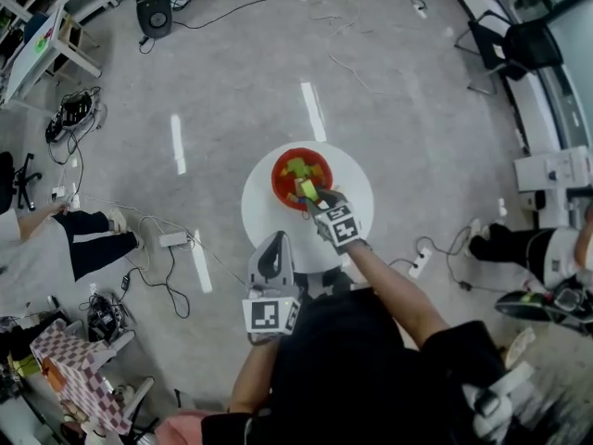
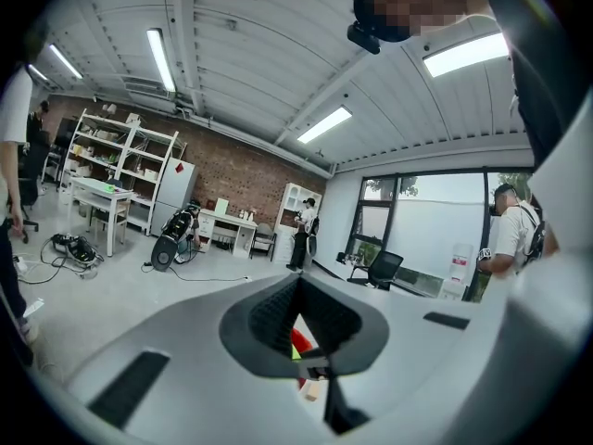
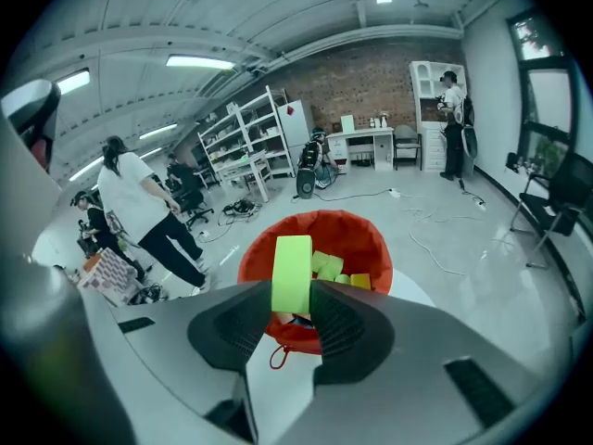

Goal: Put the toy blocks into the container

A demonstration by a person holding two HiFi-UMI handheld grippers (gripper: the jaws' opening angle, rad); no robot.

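Note:
A red container (image 1: 283, 175) stands on a small round white table (image 1: 357, 202) and holds several green and yellow blocks (image 3: 334, 267). My right gripper (image 1: 312, 194) hangs over the container's near rim, shut on an upright light-green block (image 3: 291, 269). In the right gripper view that block stands between the dark pads (image 3: 341, 321), above the red container (image 3: 371, 239). My left gripper (image 1: 275, 242) is at the table's near edge, left of the right one, jaws together with nothing in them. In the left gripper view only a sliver of red and green shows past the left gripper (image 2: 298, 292).
Cables and power strips (image 1: 172, 239) lie on the floor left of the table and at its right (image 1: 419, 264). A person's legs (image 1: 93, 235) reach in from the left, another person (image 1: 519, 244) is at the right. A checkered box (image 1: 74, 369) sits lower left.

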